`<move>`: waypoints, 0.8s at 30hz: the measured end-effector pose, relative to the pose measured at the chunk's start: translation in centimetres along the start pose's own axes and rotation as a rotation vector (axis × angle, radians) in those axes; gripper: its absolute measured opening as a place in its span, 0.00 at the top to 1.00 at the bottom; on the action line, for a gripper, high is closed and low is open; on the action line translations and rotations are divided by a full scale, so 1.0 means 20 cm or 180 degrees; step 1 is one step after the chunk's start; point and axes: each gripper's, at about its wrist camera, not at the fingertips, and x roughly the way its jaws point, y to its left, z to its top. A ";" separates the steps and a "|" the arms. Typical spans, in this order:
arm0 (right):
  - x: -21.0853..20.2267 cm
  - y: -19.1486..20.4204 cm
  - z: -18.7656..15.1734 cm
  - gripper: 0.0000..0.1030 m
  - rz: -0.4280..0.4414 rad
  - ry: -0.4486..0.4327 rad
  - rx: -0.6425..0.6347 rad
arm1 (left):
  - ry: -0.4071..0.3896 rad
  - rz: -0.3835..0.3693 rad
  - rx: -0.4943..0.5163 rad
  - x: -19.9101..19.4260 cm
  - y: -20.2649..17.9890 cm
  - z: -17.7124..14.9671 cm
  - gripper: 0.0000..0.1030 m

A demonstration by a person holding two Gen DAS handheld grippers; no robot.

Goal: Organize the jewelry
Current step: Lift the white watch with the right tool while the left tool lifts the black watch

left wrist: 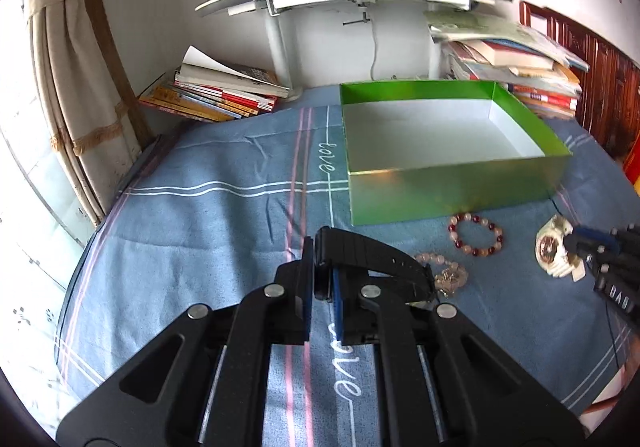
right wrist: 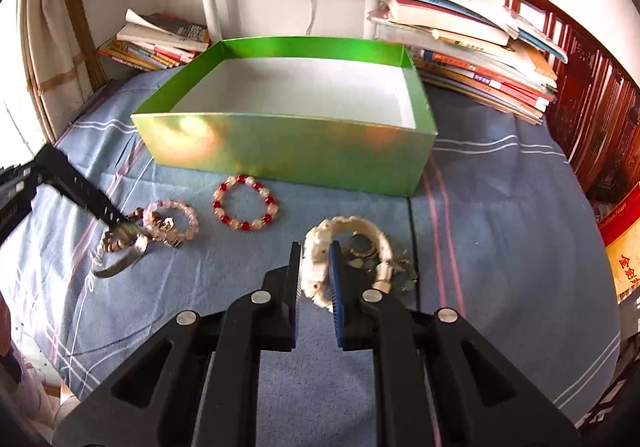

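Jewelry: black strap [left wrist: 372,259] pinched in left jaws; cream watch [right wrist: 320,267] in right jaws.

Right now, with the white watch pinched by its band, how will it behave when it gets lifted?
The white watch has a linked band, so it will probably droop rather than stay stiff. Its dial sits beside the right gripper, so that side may swing down. The glossy links could slip a little.
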 end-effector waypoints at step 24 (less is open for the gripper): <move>0.10 0.05 0.02 0.82 -0.0134 0.0091 -0.0250 | 0.0211 -0.0074 -0.0091 0.09 0.03 -0.03 0.92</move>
